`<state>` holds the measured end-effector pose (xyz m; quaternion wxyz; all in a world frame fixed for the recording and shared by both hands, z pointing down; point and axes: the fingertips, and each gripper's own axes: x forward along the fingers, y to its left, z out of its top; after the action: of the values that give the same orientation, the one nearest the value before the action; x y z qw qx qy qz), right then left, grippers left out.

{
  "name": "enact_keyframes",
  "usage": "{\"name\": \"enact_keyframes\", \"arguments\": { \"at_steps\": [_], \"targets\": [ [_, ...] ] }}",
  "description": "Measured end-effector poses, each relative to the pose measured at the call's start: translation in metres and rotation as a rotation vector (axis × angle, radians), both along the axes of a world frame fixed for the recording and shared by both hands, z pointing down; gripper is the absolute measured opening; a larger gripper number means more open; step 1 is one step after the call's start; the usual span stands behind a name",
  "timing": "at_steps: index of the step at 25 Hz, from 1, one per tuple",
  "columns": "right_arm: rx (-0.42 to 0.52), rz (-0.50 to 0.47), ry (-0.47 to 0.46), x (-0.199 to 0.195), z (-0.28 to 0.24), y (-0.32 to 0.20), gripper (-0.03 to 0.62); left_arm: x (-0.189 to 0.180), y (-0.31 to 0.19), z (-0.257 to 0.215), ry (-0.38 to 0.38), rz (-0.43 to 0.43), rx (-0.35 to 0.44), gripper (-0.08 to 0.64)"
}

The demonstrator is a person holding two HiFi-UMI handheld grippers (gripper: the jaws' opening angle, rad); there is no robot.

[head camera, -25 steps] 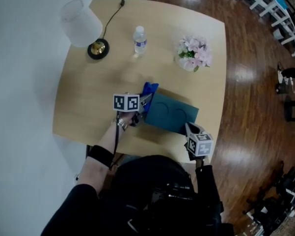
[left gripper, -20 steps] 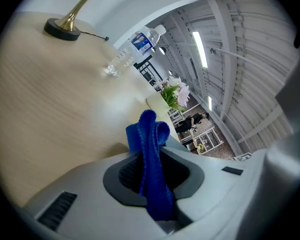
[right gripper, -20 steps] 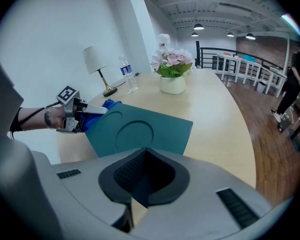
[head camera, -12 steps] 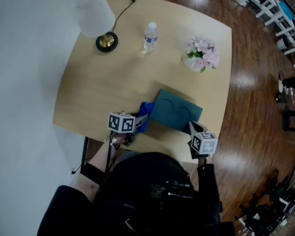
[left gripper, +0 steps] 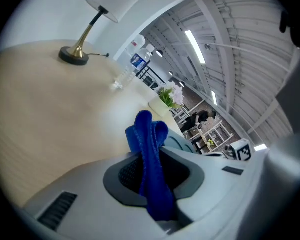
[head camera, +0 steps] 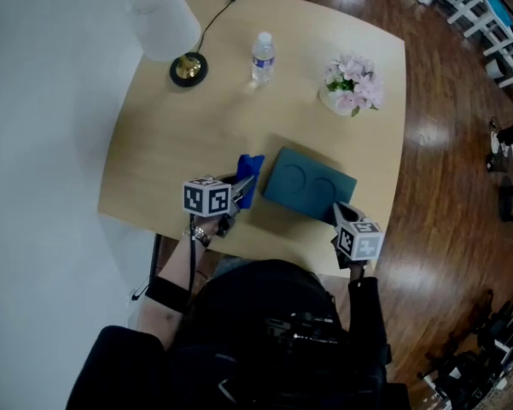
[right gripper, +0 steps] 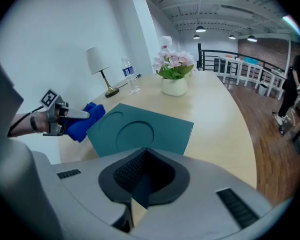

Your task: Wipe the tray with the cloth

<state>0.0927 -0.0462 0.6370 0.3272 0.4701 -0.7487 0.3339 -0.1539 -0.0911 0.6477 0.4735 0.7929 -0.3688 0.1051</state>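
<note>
carrying everything, a pale wooden bench (head camera: 179, 143) is seen from above. a dark teal tray (head camera: 311, 182) with two round recesses is laid flat near the bench's front edge. a white-shaded lamp (head camera: 166, 24), a pot of pink flowers (head camera: 352, 82) and a water bottle (head camera: 262, 56) are set apart along the far side. the tray's near right corner is clamped in the jaws of the right gripper (head camera: 340, 212). a blue cloth (head camera: 249, 171) is pinched, folded, in the jaws of the left gripper (head camera: 241, 186) and is held just beside the tray's left edge.
</note>
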Motion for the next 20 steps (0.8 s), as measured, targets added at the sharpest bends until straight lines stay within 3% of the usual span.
{"name": "enact_keyframes", "arguments": {
  "at_steps": [4, 9, 20],
  "targets": [
    [0.001, -0.001, -0.014, -0.003, 0.002, 0.003, 0.009, 0.027, -0.060, 0.000, -0.031, 0.027, 0.023, 0.074],
    [0.005, -0.002, -0.013, -0.005, -0.001, 0.004, 0.009, 0.050, -0.089, 0.016, 0.034, -0.021, -0.053, 0.074],
    [0.024, 0.018, -0.022, 0.000, -0.001, 0.001, 0.009, 0.032, 0.010, 0.020, 0.047, 0.047, -0.096, 0.074]
  ]
}}
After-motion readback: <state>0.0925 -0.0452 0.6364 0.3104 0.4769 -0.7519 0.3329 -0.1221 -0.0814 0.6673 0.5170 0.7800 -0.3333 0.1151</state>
